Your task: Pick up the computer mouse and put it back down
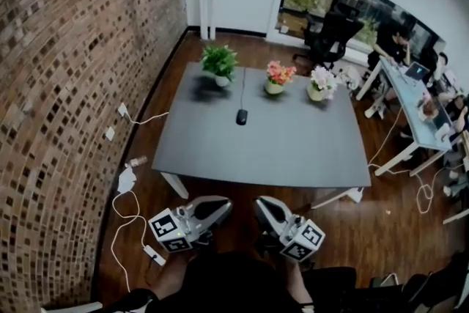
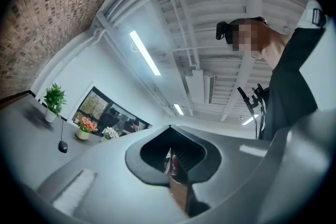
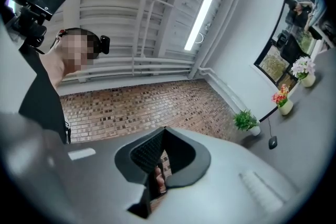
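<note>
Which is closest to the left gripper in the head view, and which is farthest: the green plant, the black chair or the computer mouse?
1. The computer mouse, in the middle of the grey table, is nearest to the left gripper.
2. The green plant, at the table's far edge, on the left.
3. The black chair, beyond the table, far right.

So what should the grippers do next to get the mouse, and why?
Probably reach the right gripper forward over the table toward the mouse, opening its jaws on the way. Both it and the left gripper are shut and empty, held short of the table's near edge, and the mouse lies untouched on the far half.
</note>
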The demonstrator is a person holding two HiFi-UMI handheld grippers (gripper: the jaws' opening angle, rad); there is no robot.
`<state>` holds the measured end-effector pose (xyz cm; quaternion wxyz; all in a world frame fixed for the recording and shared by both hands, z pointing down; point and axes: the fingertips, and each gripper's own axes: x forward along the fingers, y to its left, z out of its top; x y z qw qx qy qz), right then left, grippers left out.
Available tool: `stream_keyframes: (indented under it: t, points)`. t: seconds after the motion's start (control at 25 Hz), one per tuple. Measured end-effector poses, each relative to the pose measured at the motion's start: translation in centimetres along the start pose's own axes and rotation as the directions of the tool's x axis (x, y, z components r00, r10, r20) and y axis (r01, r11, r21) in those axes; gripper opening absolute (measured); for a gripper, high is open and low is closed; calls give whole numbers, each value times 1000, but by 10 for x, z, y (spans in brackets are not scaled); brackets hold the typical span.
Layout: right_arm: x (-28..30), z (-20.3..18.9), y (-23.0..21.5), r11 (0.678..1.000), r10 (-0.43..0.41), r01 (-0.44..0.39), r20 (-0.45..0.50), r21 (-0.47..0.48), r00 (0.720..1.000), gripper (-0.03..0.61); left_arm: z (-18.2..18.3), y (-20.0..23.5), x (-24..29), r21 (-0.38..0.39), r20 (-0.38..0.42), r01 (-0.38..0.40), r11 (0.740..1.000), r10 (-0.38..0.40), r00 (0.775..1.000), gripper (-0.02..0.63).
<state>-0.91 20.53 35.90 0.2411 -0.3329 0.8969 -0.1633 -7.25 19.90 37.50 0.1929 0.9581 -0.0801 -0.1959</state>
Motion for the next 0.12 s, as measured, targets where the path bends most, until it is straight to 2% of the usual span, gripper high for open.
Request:
stream_keyframes:
  t: [0.12]
  points:
    - [-8,7,2,1000,8,-8,-29,-6,1000,0,-18,-5,12,-22,-11,-5,1000,4,1000,3]
